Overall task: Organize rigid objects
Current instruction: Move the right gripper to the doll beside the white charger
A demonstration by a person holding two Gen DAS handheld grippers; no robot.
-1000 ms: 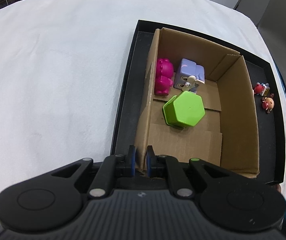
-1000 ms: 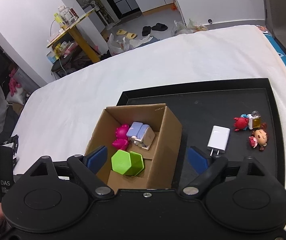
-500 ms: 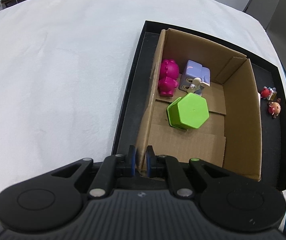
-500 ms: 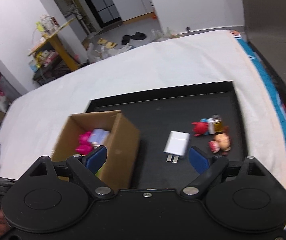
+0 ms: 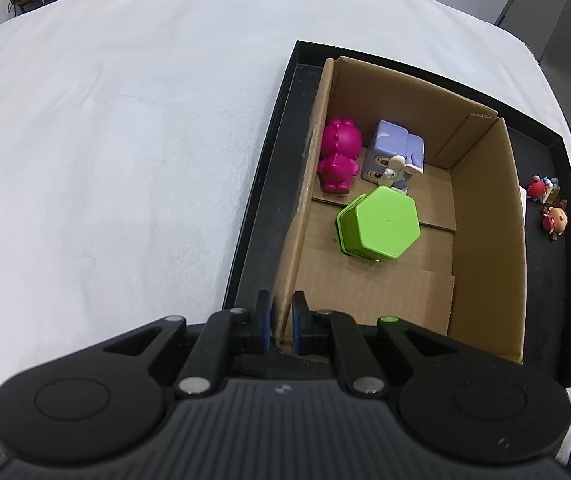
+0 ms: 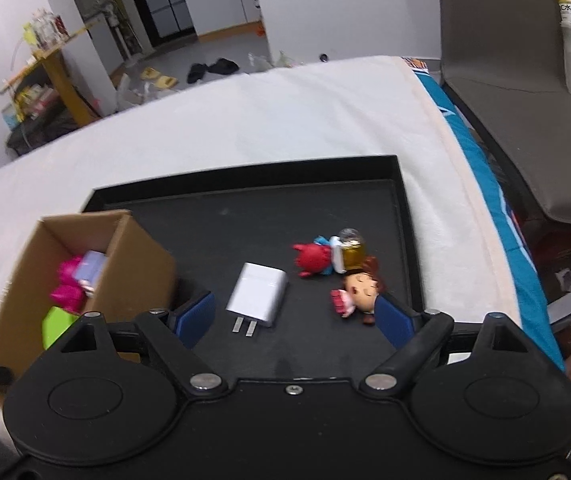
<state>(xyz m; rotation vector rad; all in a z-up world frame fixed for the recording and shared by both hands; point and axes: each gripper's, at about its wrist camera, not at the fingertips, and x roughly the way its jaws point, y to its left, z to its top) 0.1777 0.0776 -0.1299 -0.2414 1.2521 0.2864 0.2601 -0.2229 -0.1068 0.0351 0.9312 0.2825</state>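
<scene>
Two tongs at work: my left tongs [image 5: 281, 322] pinch the box [image 5: 485, 216] wall; my right tongs [image 6: 295, 322], open and just narrowing slightly, have swung from the box to hover over the charger [image 6: 256, 295] ahead, likely my next pick.

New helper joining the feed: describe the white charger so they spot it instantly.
Find the black tray on the white cloth. On its bare floor, between the cardboard box and the toy figures, lies the white charger: the only plain white block, two metal prongs showing.

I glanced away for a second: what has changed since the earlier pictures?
The right gripper swung from over the cardboard box toward the white charger, its empty jaws closing slightly. The left gripper stays clamped on the box wall; toys unmoved.
</scene>
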